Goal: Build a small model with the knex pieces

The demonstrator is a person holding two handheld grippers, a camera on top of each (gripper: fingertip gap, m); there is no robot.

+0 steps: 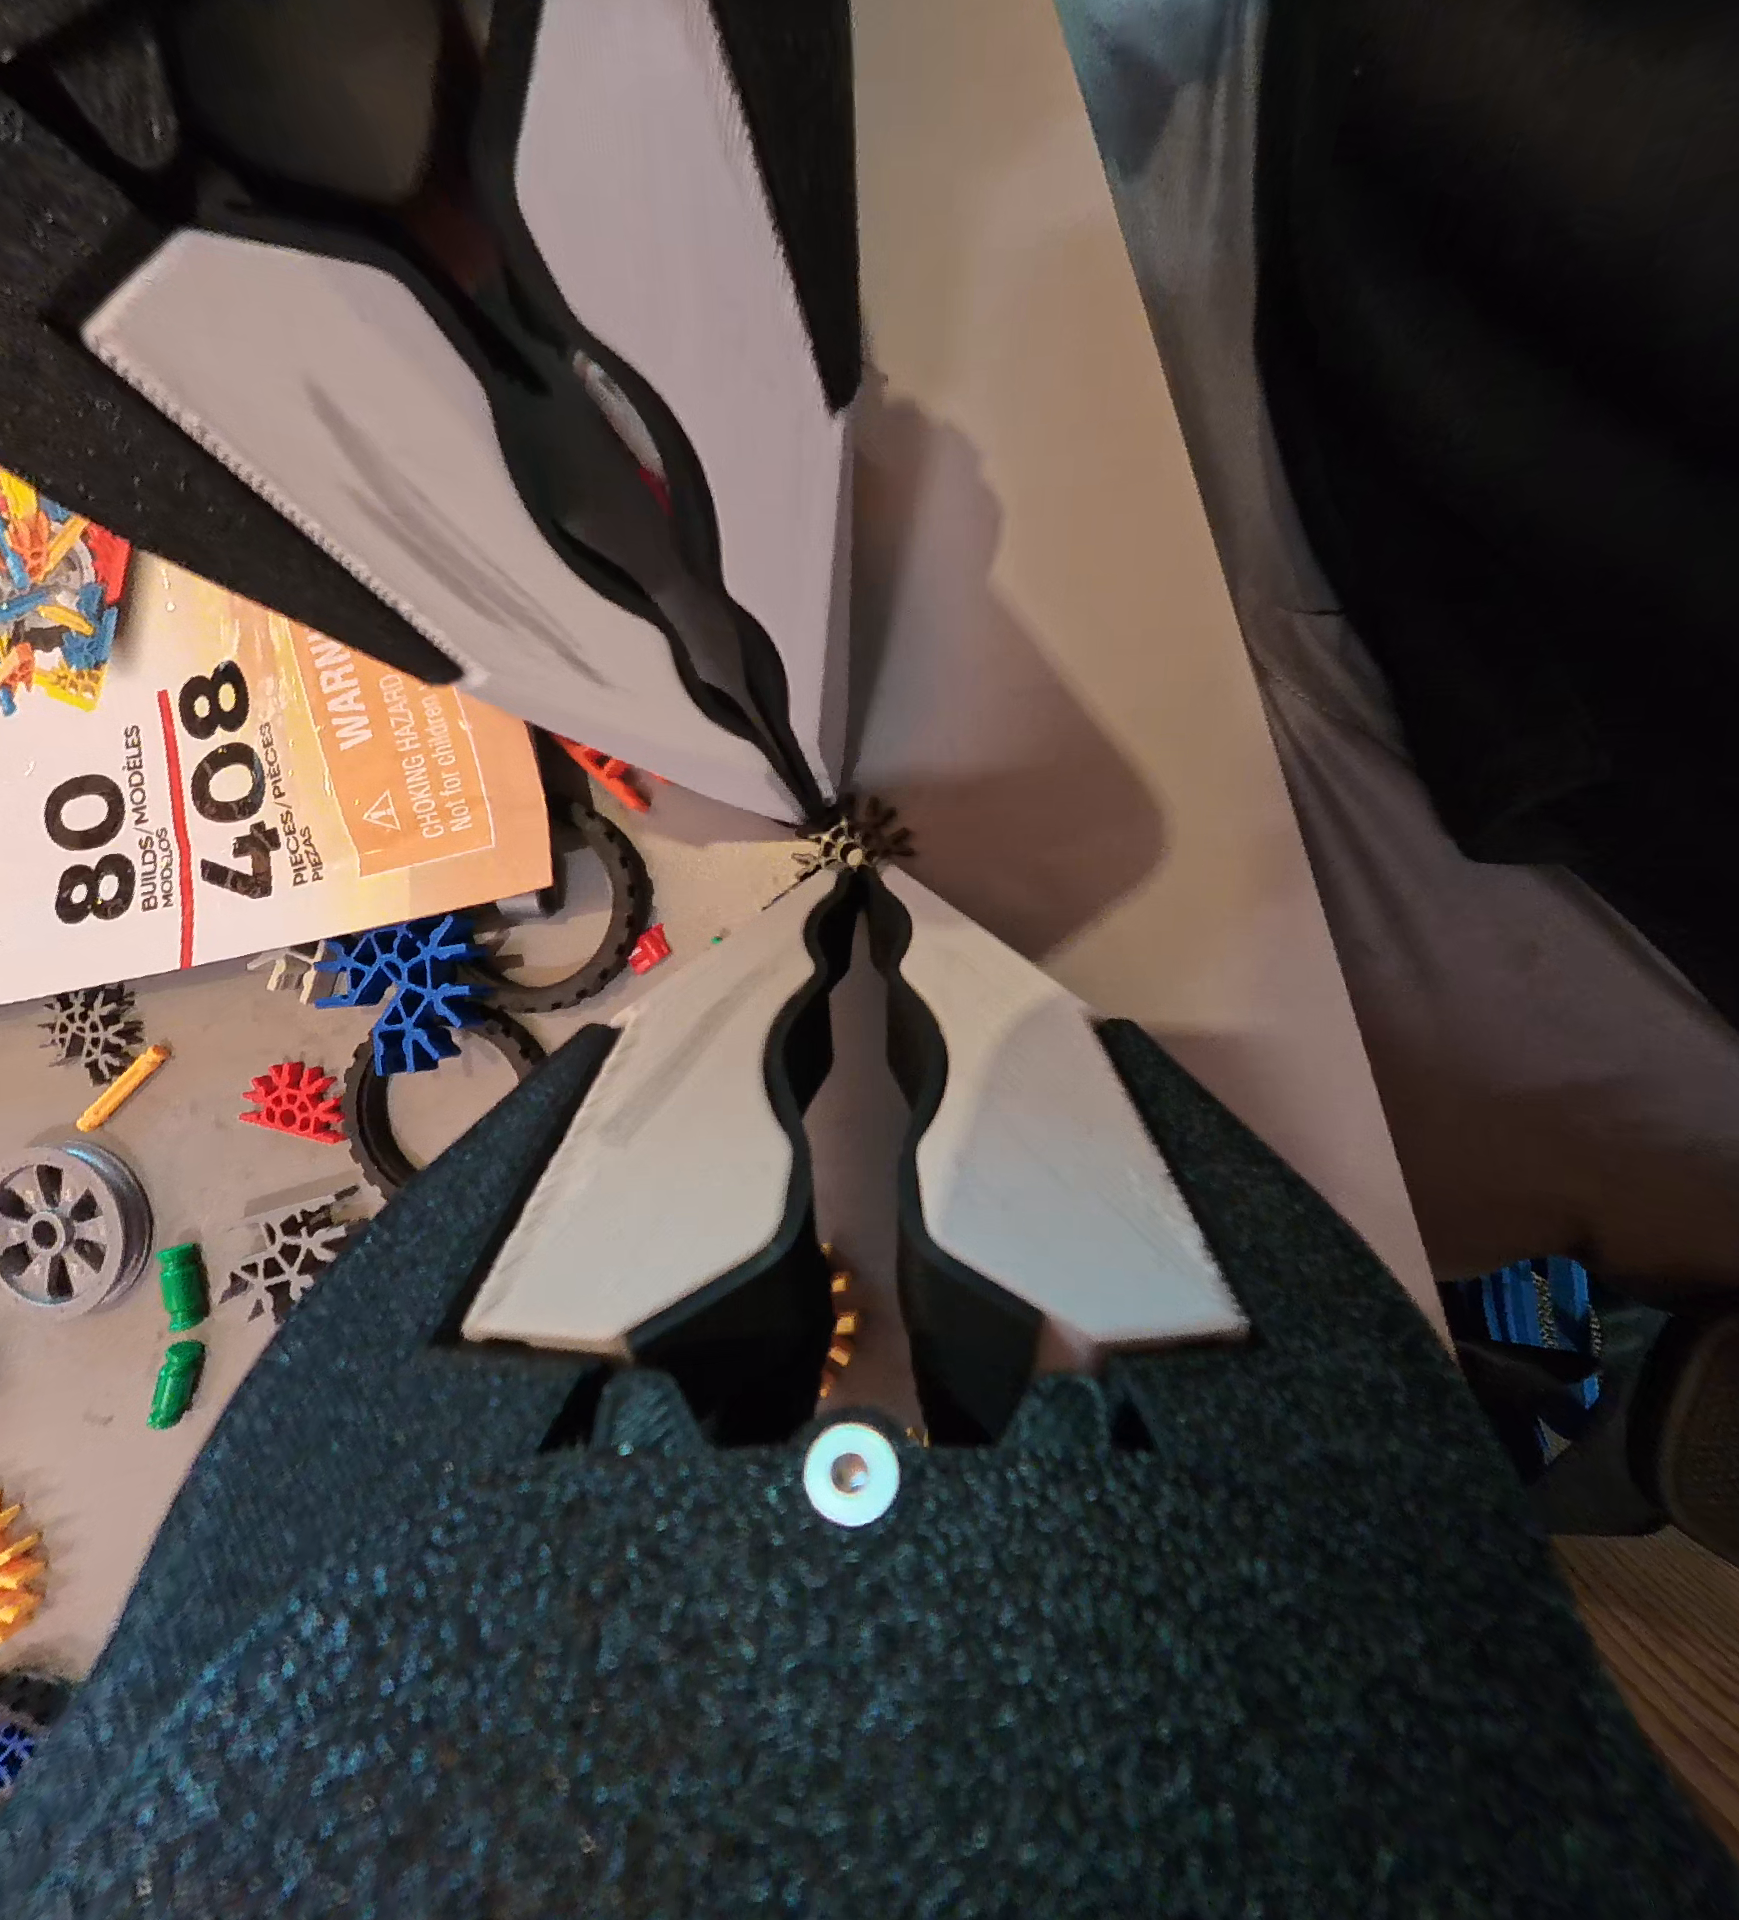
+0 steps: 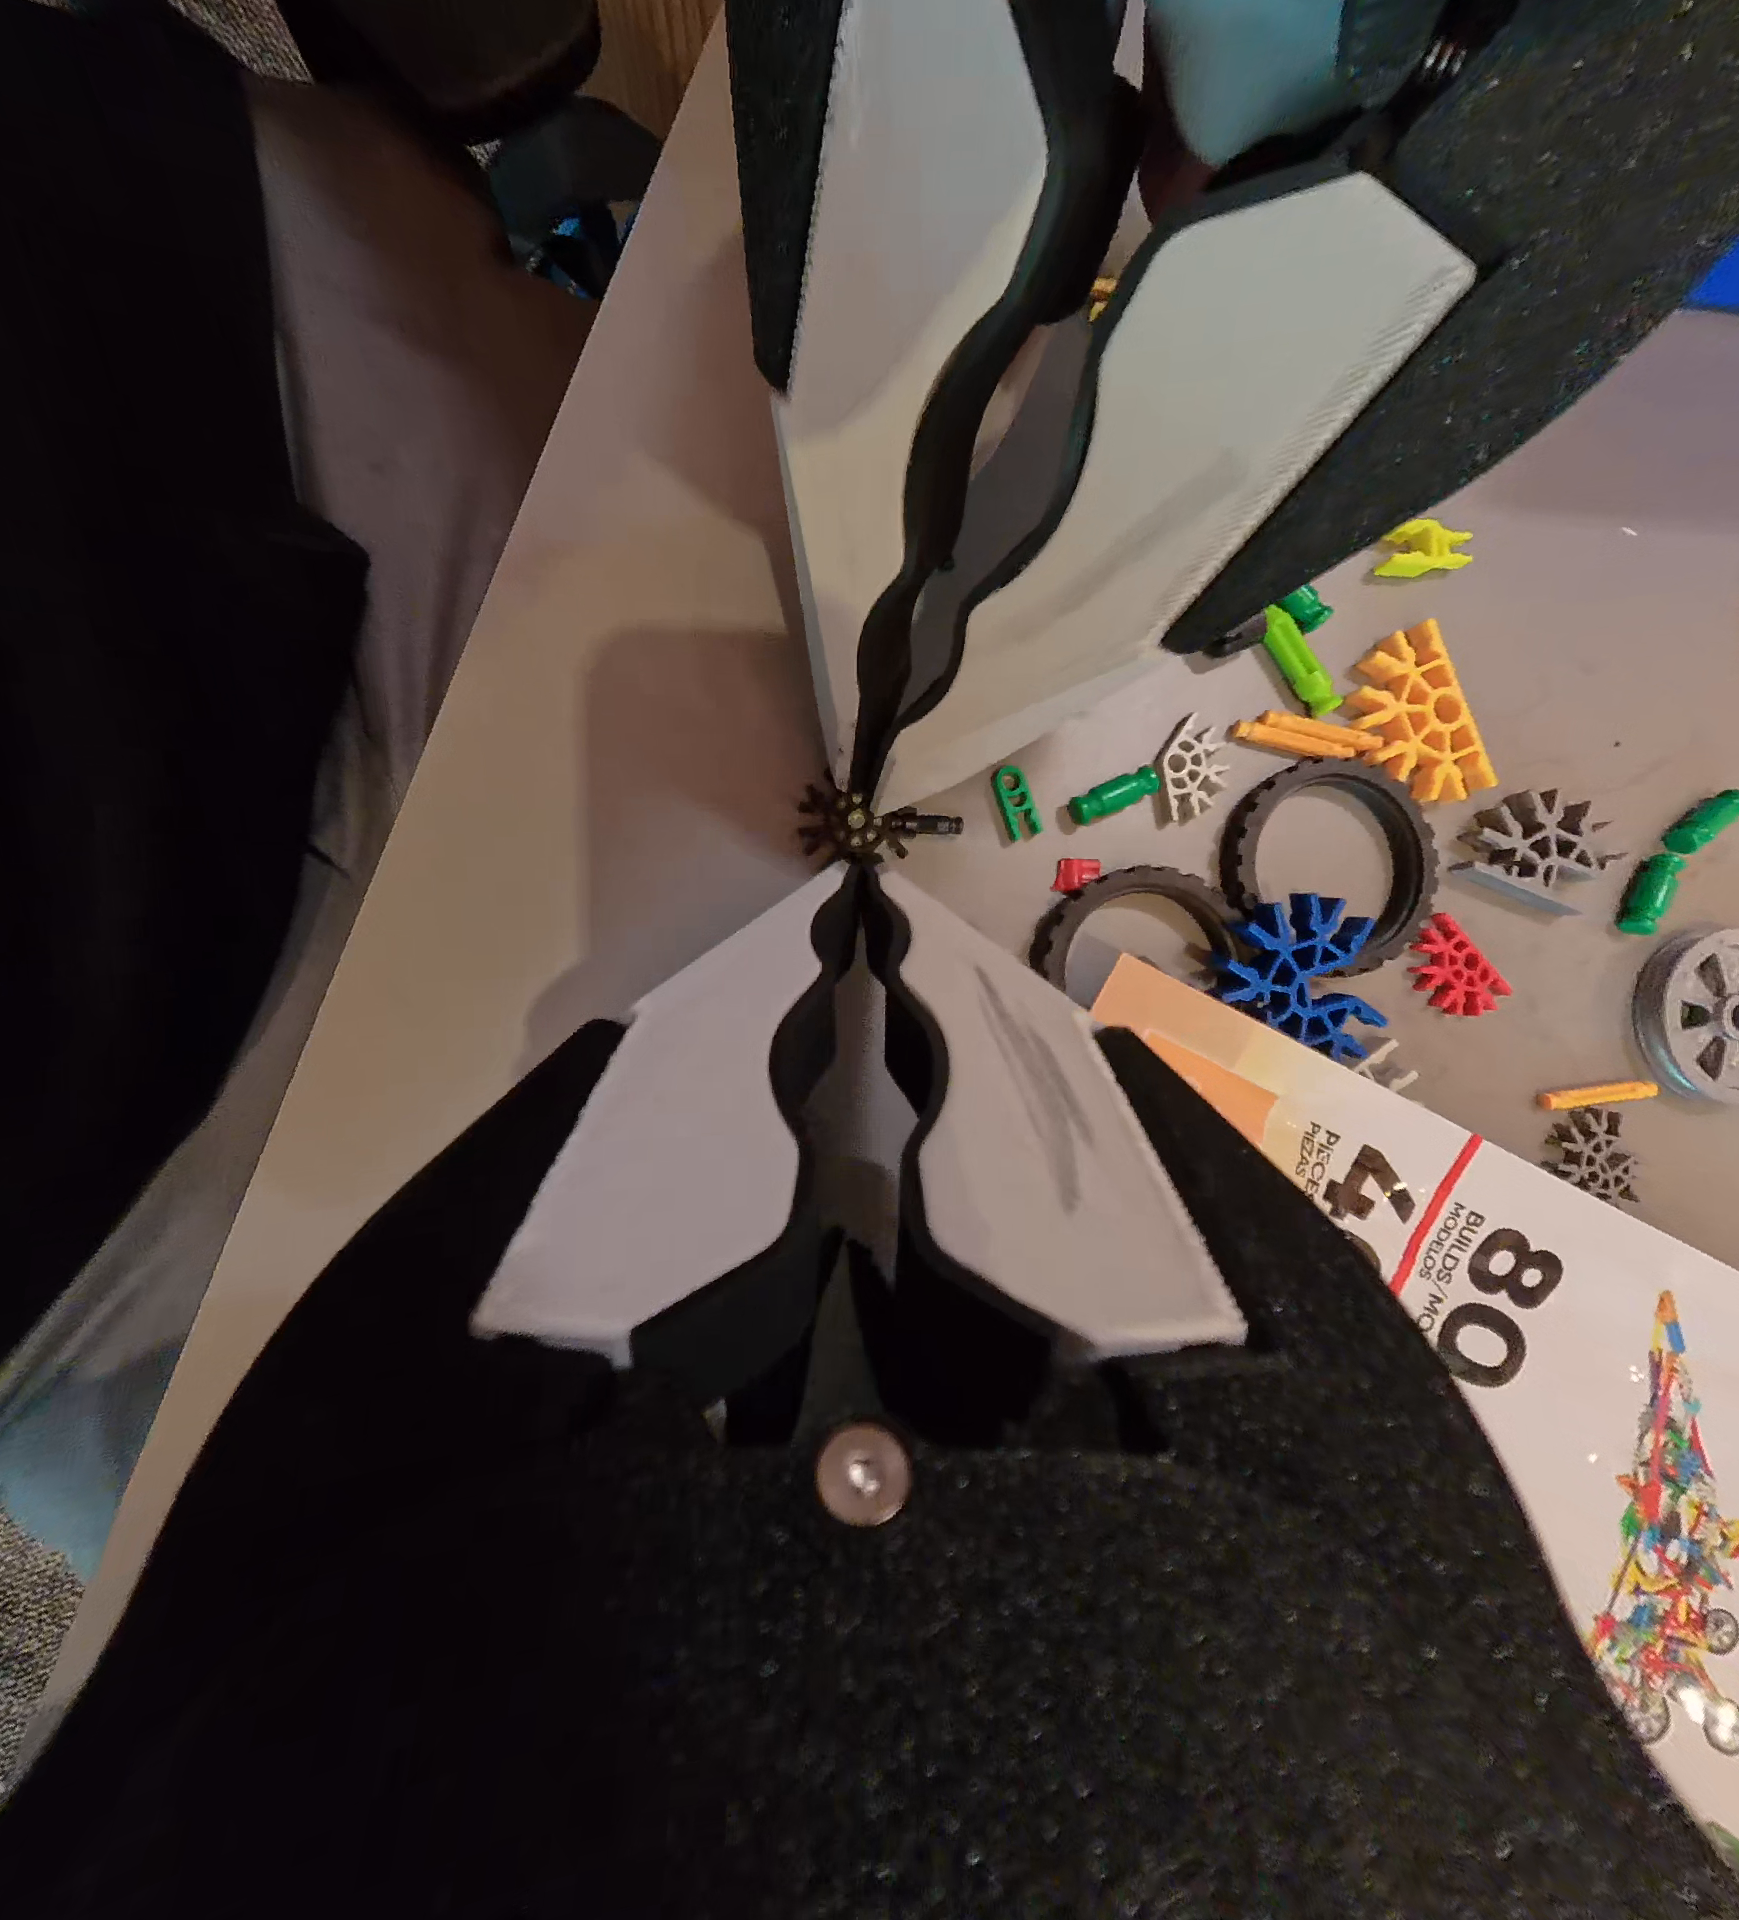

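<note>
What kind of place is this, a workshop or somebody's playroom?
Probably a hobby or play table in a room at home, though that is a guess. Loose construction-toy pieces lie on the grey tabletop: a blue connector, black tyres, a grey wheel, and the set's instruction booklet.

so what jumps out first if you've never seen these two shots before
Two grey-and-black grippers meet tip to tip at the centre, the left gripper and right gripper both pinching one small black snowflake-shaped connector. Beside them lie scattered toy building parts: a blue connector, black tyres, a grey wheel and a printed booklet.
</note>
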